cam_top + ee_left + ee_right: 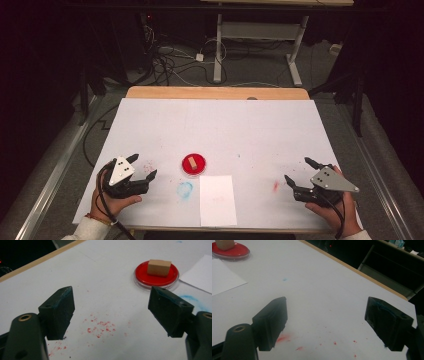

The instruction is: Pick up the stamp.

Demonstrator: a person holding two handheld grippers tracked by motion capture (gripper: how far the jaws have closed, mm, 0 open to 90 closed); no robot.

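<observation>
A round red ink pad (193, 164) lies near the table's front middle, and a small tan wooden block (192, 162) stands on it. The left gripper view shows the pad (160, 280) and the block (158, 267) ahead at upper right. My left gripper (142, 166) rests at the front left with its jaws wide apart and nothing between them (111, 312). At the front right, my right gripper (299, 170) also stands open over bare white paper (325, 322). The pad (230, 252) sits far off at the upper left of the right gripper view.
A small white sheet (217, 200) lies just in front of the pad. A blue smudge (184, 190) and red ink specks (100, 326) mark the large white table cover (225, 125). A red stain (275, 186) lies near the right gripper. Cables and desk legs stand beyond the far edge.
</observation>
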